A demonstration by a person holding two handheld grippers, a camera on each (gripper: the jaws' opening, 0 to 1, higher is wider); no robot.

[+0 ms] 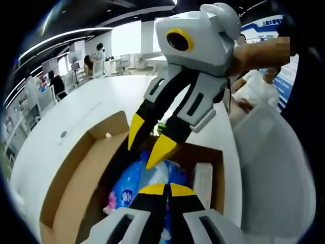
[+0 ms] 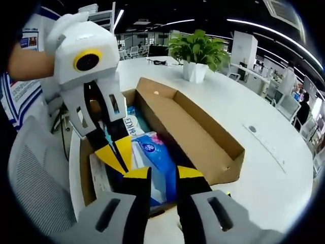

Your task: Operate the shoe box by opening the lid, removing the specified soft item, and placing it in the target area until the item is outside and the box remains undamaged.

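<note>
An open cardboard shoe box (image 1: 205, 155) (image 2: 85, 168) lies on a white table, its lid (image 1: 76, 188) (image 2: 198, 132) folded out flat beside it. Inside lies a soft blue plastic pack (image 1: 127, 188) (image 2: 155, 152) with white and pink print. My left gripper (image 1: 167, 189) (image 2: 118, 152) has its yellow tips together just over the pack's edge; whether they pinch the wrapper is unclear. My right gripper (image 2: 163, 173) (image 1: 147, 140) hovers above the pack with a gap between its tips and nothing held.
A white leaflet (image 1: 202, 183) (image 2: 99, 175) leans against the box's inner wall. A potted plant (image 2: 198, 51) stands at the far side of the table (image 2: 264, 168). A white mesh chair (image 1: 274, 173) (image 2: 35, 178) sits close to the box. People sit at desks (image 1: 56, 84) in the background.
</note>
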